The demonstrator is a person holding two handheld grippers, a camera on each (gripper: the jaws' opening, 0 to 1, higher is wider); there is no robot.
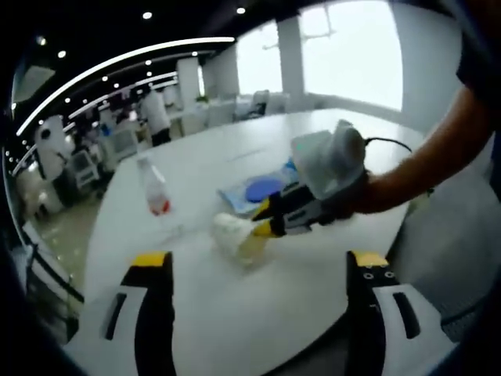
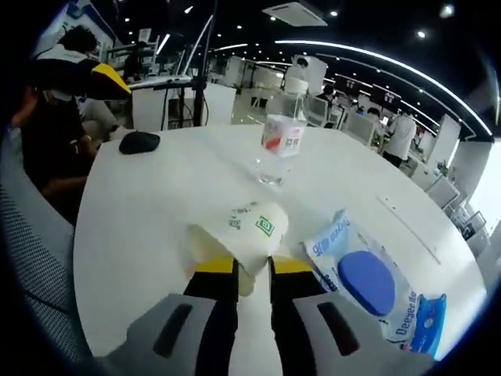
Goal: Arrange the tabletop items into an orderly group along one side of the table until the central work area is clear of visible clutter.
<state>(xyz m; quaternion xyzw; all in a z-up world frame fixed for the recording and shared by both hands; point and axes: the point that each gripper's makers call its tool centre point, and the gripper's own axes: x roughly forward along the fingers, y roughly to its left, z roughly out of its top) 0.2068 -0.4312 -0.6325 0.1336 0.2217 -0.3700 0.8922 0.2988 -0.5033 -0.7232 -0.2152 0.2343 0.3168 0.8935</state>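
Note:
A pale paper cup [image 2: 249, 227] with a green logo lies on its side on the white table [image 2: 133, 227]. My right gripper [image 2: 252, 268] is shut on its rim, the two jaws close together. In the left gripper view that same right gripper [image 1: 264, 219], held by a hand, pinches the cup [image 1: 233, 233] from the right. My left gripper [image 1: 260, 262] stands open near the table's front edge, jaws wide apart and nothing between them. A clear water bottle [image 2: 282, 145] with a red label stands upright beyond the cup. A wipes pack [image 2: 362, 283] with a round blue lid lies flat to the right.
A black mouse [image 2: 139, 142] rests at the table's far left edge, near a seated person [image 2: 47, 125]. The bottle [image 1: 156, 188] and the wipes pack [image 1: 260, 190] lie mid-table in the left gripper view. Desks, chairs and people fill the room behind.

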